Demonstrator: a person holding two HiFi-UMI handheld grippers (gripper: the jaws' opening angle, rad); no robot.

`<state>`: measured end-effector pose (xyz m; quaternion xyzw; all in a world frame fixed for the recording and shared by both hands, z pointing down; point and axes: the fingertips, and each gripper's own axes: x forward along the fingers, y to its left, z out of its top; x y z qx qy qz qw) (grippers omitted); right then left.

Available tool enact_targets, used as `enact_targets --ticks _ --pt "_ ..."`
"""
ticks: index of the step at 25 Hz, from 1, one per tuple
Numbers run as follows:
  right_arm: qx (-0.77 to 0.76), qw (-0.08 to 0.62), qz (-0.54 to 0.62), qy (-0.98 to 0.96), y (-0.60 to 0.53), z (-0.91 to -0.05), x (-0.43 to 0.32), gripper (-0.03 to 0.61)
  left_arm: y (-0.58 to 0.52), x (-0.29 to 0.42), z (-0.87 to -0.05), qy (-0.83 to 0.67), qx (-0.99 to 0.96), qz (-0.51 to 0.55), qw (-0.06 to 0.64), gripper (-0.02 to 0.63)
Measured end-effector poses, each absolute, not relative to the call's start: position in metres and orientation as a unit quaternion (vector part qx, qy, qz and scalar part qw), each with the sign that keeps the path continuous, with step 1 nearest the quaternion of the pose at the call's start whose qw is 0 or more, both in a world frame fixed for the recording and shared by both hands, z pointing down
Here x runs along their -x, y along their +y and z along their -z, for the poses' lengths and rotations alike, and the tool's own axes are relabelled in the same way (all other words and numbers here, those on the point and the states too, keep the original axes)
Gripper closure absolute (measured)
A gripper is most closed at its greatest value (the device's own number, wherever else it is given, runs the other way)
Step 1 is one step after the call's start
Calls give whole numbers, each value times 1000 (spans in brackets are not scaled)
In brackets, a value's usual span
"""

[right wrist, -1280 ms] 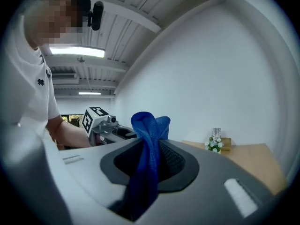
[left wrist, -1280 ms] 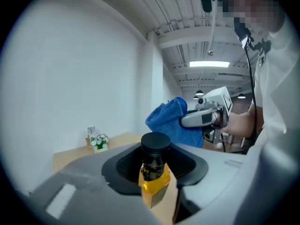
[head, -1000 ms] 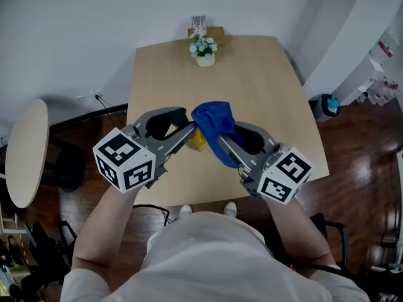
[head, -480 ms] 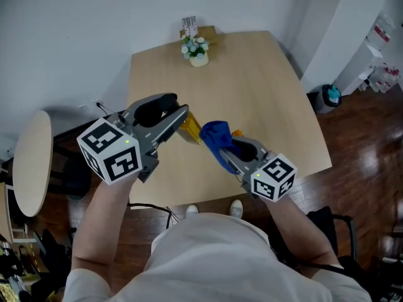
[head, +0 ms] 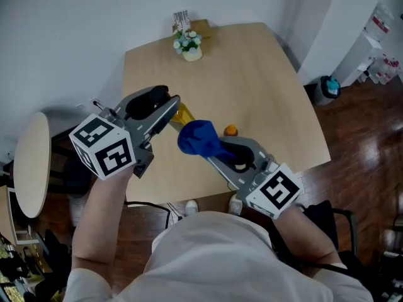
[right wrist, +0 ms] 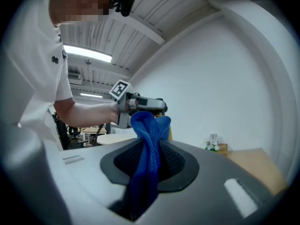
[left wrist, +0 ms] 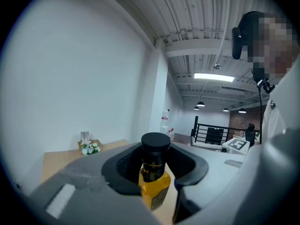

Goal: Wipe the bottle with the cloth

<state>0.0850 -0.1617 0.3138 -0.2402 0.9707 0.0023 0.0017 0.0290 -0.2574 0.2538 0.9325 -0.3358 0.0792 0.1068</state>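
My left gripper (head: 175,109) is shut on a small yellow bottle (head: 184,114), held above the table. In the left gripper view the bottle (left wrist: 154,187) stands upright with its black cap (left wrist: 155,144) between the jaws of the left gripper (left wrist: 155,170). My right gripper (head: 211,154) is shut on a bunched blue cloth (head: 198,138), whose free end lies close against the bottle's near side. In the right gripper view the cloth (right wrist: 149,146) rises from the right gripper (right wrist: 149,172) and covers most of the bottle (right wrist: 168,131).
The wooden table (head: 252,74) carries a small pot of flowers (head: 187,44) at its far edge and a small orange object (head: 231,130) near the cloth. A round side table (head: 28,159) stands at the left, a bin (head: 327,88) at the right.
The cloth came down off the bottle's top to its right side, then swung left under and against the bottle. The left gripper has lifted the bottle a little.
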Motion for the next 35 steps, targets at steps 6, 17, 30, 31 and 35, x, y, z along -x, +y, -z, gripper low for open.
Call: enact_targets --ticks 6,17,30,31,35 --pt "224 -23 -31 974 -165 -306 -64 483 -258 -45 -258 -330 -934 -74 116 454" --pt "215 -98 52 970 -193 -396 -37 483 -272 -3 -233 -346 -929 -61 114 454" --pt "274 -51 46 959 -256 -356 -115 483 -265 -7 -218 -327 -939 -75 82 454" --pt "272 -39 41 961 -260 -340 -112 483 -265 -7 -219 -322 -940 -78 84 454" --pt "250 5 23 968 -255 -291 -92 483 -251 -15 -229 -300 -946 -88 86 454"
